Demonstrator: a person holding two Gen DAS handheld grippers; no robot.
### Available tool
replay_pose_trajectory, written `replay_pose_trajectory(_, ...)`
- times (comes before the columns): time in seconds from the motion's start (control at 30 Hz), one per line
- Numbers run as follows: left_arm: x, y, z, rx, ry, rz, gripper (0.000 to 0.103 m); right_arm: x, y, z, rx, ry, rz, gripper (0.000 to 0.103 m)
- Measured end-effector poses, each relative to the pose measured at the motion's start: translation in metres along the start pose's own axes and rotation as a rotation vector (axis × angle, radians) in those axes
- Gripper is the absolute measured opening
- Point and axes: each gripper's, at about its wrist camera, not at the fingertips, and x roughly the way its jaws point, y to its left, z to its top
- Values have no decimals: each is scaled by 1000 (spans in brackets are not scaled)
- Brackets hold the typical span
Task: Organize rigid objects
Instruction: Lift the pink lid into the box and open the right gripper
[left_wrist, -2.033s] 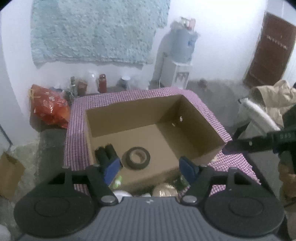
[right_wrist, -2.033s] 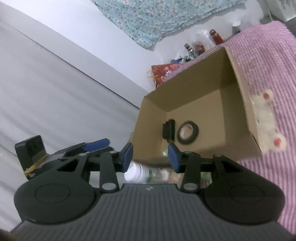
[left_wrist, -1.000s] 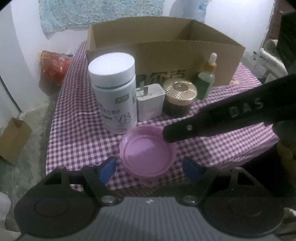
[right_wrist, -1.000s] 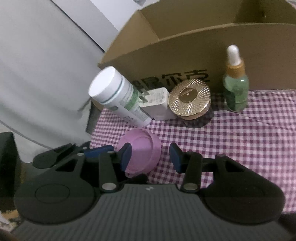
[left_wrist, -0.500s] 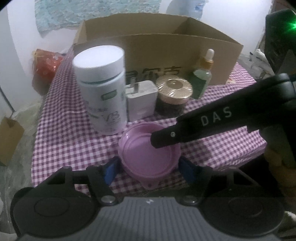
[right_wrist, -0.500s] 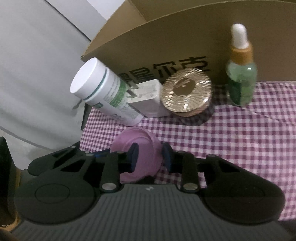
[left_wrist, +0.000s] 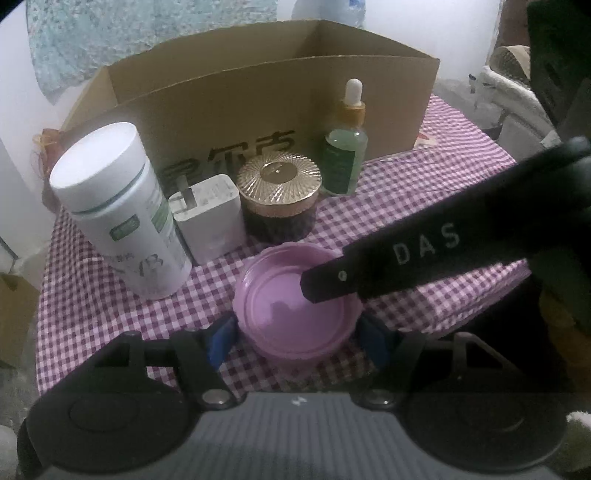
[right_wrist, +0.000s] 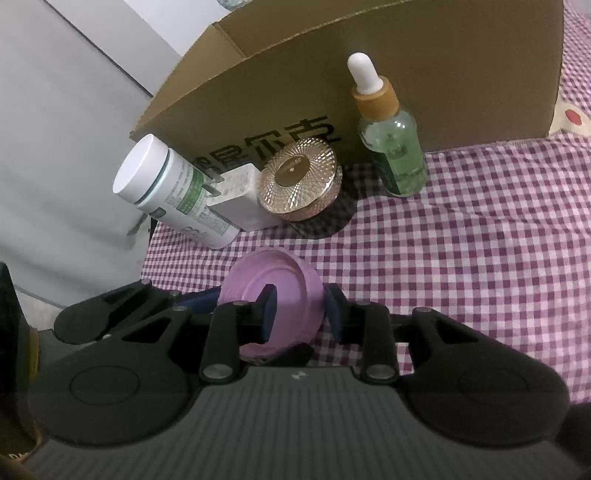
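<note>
A pink round lid (left_wrist: 291, 306) lies on the checked cloth near the table's front edge. My left gripper (left_wrist: 295, 341) is closed on its two sides. My right gripper (right_wrist: 300, 308) grips its rim, one finger (left_wrist: 424, 247) reaching over the lid in the left wrist view. The lid also shows in the right wrist view (right_wrist: 255, 284). Behind it stand a white supplement bottle (left_wrist: 122, 210), a white charger plug (left_wrist: 208, 218), a gold-lidded jar (left_wrist: 279, 195) and a green dropper bottle (left_wrist: 345, 144), all in front of a cardboard box (left_wrist: 258, 96).
The purple checked tablecloth (right_wrist: 461, 240) covers the table. The table's left edge drops to the floor (left_wrist: 18, 295). The box's front wall (right_wrist: 424, 74) stands close behind the row of objects.
Both grippers dropped from above the box to the table front. They closed in on the pink lid, and both now grip it.
</note>
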Motion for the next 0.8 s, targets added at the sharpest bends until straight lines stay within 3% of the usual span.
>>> replay_pose_trajectory(0.53, 2, -3, 4, -9, -16, 27, 72, 5, 6, -3, -12, -20, 1, 28)
replay_pose_trajectory(0.8, -20, -5, 7, 0, -47, 46, 72, -7, 12, -5, -22, -44, 10, 28)
